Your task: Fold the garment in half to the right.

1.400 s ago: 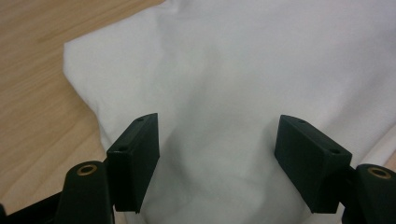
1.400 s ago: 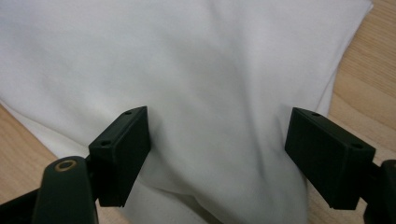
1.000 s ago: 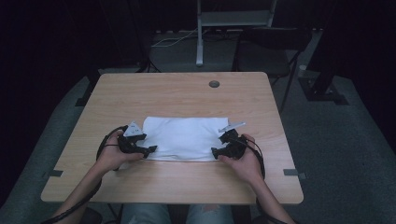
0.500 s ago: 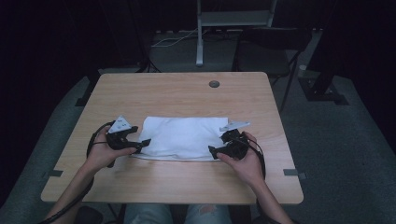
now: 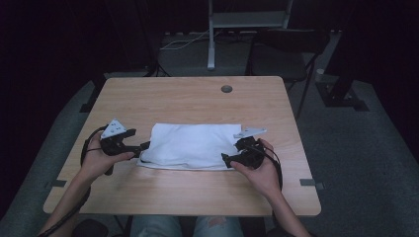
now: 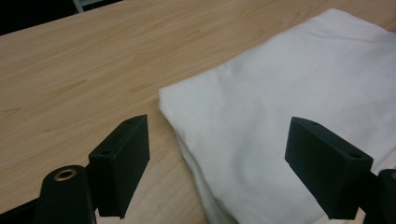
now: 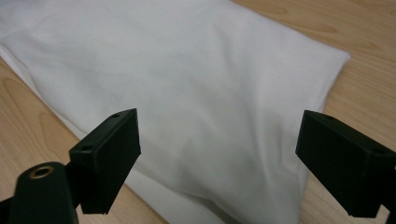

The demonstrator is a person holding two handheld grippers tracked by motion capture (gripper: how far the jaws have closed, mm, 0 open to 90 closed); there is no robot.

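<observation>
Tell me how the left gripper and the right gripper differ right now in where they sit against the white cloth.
The left gripper sits just off the white cloth's left edge, over bare table; the right gripper sits over the cloth's near right corner. The left gripper's grey plate tilts upward; the right gripper's lies flatter. Both have jaws wide open, recently opened, gripping nothing.

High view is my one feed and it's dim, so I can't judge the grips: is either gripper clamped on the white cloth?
Observer: No. The left gripper has its jaws wide apart, just opened, with the folded white cloth lying below them, unpinched.
Operator: And the right one?
Observer: The right gripper also stands open, just opened, above the cloth's face.
Operator: Is the cloth one layer?
Observer: No. Stacked layers show along its edge, and a lower layer sticks out onto the table.
</observation>
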